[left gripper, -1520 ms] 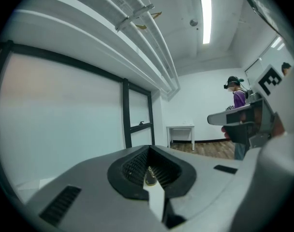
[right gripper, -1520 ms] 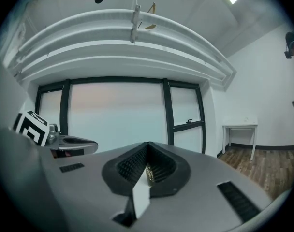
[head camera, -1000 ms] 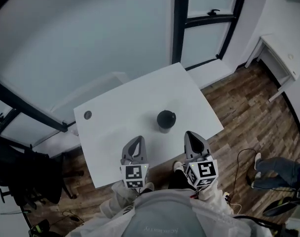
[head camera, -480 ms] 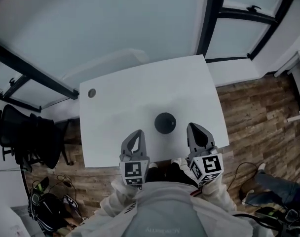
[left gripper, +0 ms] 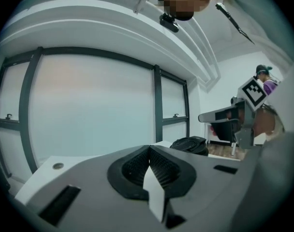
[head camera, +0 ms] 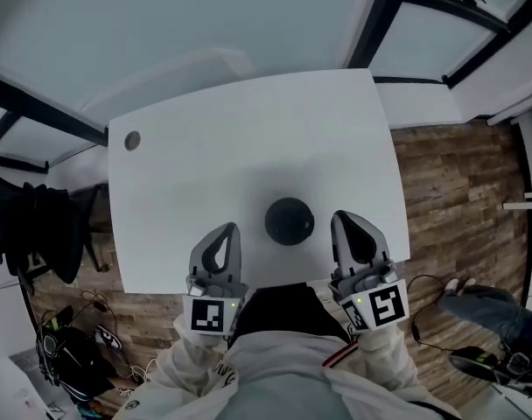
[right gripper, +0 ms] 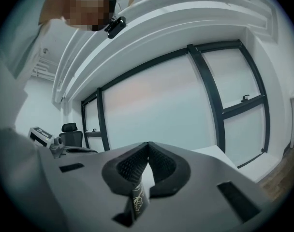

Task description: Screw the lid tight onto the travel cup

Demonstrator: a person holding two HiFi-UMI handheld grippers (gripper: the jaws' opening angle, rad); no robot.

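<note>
Advanced alongside the cup [head camera: 290,221] on the tabletop [head camera: 205,173], the left tongs [head camera: 222,239] sit at its 8 o'clock and the right tongs [head camera: 349,227] at 4, both shut tight and empty.

White sleeves [head camera: 199,360]; grey left gripper [head camera: 222,233] and right gripper [head camera: 350,223] bear marker cubes [head camera: 210,315].

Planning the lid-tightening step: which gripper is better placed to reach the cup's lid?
Right, narrowly. In the head view the right gripper sits closer beside the lid than the left gripper. Both are shut and empty, so either must open first.
</note>
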